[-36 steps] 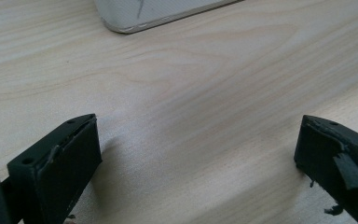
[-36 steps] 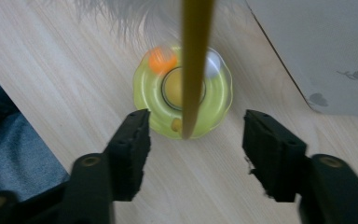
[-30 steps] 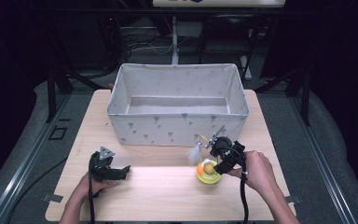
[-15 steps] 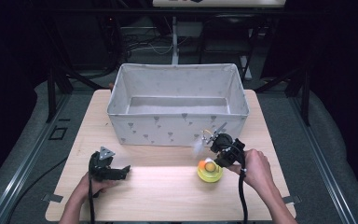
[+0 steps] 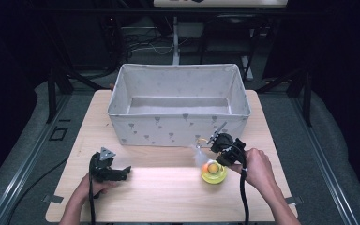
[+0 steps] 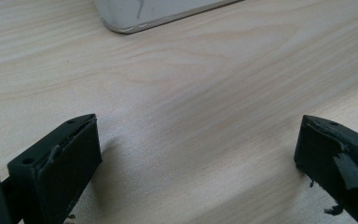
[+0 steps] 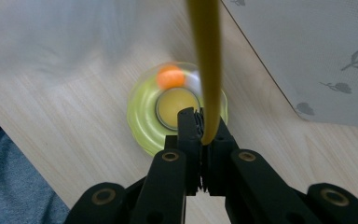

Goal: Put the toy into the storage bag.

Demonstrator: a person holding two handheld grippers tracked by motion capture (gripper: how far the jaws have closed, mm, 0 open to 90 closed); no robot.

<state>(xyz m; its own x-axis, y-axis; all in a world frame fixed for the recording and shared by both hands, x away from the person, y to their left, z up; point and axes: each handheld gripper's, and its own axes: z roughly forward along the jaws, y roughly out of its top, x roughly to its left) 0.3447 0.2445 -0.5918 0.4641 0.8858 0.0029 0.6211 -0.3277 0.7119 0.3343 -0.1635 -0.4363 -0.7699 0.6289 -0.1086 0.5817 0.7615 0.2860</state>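
Note:
A yellow-green disc toy (image 5: 214, 176) lies on the table in front of the fabric bin, right of centre, with an orange ball (image 5: 212, 167) on top. In the right gripper view the disc (image 7: 142, 116) has a round yellow centre, and the orange ball (image 7: 170, 77) looks blurred. My right gripper (image 7: 204, 126) has just been closing and is shut on a thin yellow rod (image 7: 206, 70) that rises from between the jaws. From above, the right gripper (image 5: 215, 159) points down at the toy. My left gripper (image 5: 122, 172) rests at the front left, and its open jaws (image 6: 198, 154) hold nothing.
A grey-white fabric bin (image 5: 178, 129) with a small print stands at the back of the wooden table (image 5: 168, 192); I see nothing inside it. Its wall (image 7: 317, 56) is close to the right of the toy. Dark floor and metal frames surround the table.
The right hand has barely shifted at the toy, and the orange ball sits a little differently on the disc. The left gripper has kept still.

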